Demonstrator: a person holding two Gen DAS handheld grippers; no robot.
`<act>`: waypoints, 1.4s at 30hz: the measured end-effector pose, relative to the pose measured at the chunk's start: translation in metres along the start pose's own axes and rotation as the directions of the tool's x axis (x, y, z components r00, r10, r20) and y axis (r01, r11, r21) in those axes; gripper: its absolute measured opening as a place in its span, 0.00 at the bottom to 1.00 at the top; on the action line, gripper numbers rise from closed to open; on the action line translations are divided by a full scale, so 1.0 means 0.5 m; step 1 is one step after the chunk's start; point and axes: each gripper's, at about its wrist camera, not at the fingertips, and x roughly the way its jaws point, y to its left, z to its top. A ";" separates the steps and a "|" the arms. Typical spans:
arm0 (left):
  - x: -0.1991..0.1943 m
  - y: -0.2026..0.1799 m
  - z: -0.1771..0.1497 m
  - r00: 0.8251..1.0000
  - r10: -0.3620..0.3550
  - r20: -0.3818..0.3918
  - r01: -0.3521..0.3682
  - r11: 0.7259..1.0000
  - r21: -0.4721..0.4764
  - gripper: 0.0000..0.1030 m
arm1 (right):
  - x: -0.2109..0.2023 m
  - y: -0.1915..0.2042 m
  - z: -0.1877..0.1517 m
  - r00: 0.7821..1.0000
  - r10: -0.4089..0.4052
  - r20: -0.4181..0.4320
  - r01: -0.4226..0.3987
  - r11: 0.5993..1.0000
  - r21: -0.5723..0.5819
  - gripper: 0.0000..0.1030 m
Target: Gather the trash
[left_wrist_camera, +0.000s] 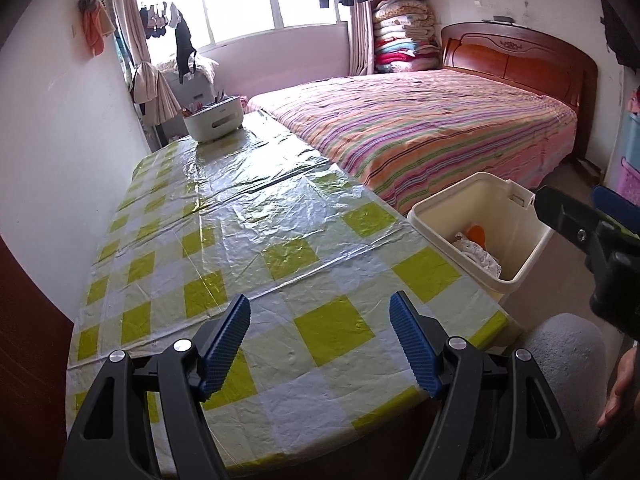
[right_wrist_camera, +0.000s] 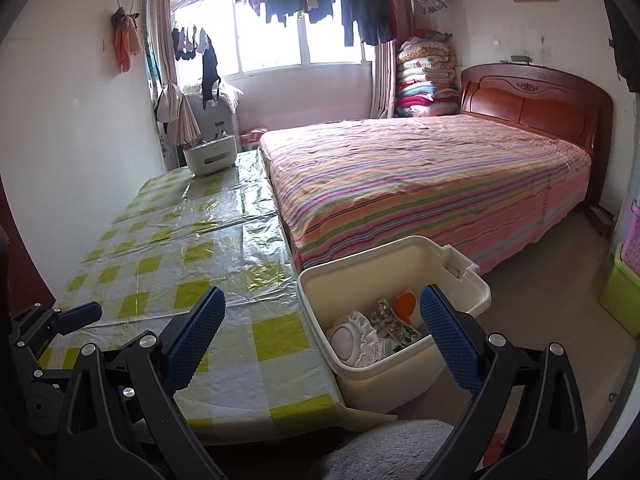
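Left hand-held gripper (left_wrist_camera: pixel 320 338) and right hand-held gripper (right_wrist_camera: pixel 322 330), jaws apart and empty, above the checked surface (left_wrist_camera: pixel 240 240). Bed (right_wrist_camera: pixel 420 172) beyond. Bin (right_wrist_camera: pixel 460 276) beside the surface edge, holding trash (right_wrist_camera: pixel 376 332): white lace piece, orange scrap.

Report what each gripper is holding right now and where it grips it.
Nothing is held. The left gripper stands open over the checked tablecloth, and the right gripper stands open above the bin, with no item between the pads of either.
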 end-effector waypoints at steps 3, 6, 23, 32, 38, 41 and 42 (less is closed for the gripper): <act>0.003 0.003 -0.001 1.000 0.000 -0.002 0.000 1.000 0.006 0.68 | 0.004 0.003 0.003 1.000 0.001 -0.003 -0.001 1.000 -0.005 0.93; 0.008 0.005 0.000 1.000 0.013 -0.010 -0.013 1.000 0.003 0.68 | 0.016 0.002 0.016 1.000 0.016 -0.003 -0.016 1.000 -0.016 0.93; 0.040 0.016 0.015 0.995 0.080 -0.054 -0.082 0.996 -0.042 0.68 | 0.080 -0.038 0.018 0.995 0.096 -0.036 -0.095 0.995 0.023 0.93; 0.062 -0.010 0.023 0.992 0.062 -0.109 -0.063 0.998 -0.008 0.68 | 0.088 -0.059 0.009 0.995 0.092 -0.048 -0.089 0.995 0.054 0.93; 0.058 -0.027 0.026 0.993 0.043 -0.111 -0.042 0.999 0.004 0.68 | 0.085 -0.074 0.009 0.994 0.097 -0.049 -0.094 0.993 0.068 0.93; 0.055 -0.038 0.028 0.994 0.031 -0.108 -0.029 0.999 0.014 0.68 | 0.081 -0.083 0.007 0.994 0.095 -0.048 -0.091 0.993 0.075 0.93; 0.054 -0.042 0.028 0.994 0.030 -0.108 -0.028 0.999 0.017 0.68 | 0.080 -0.085 0.006 0.994 0.095 -0.048 -0.091 0.993 0.078 0.93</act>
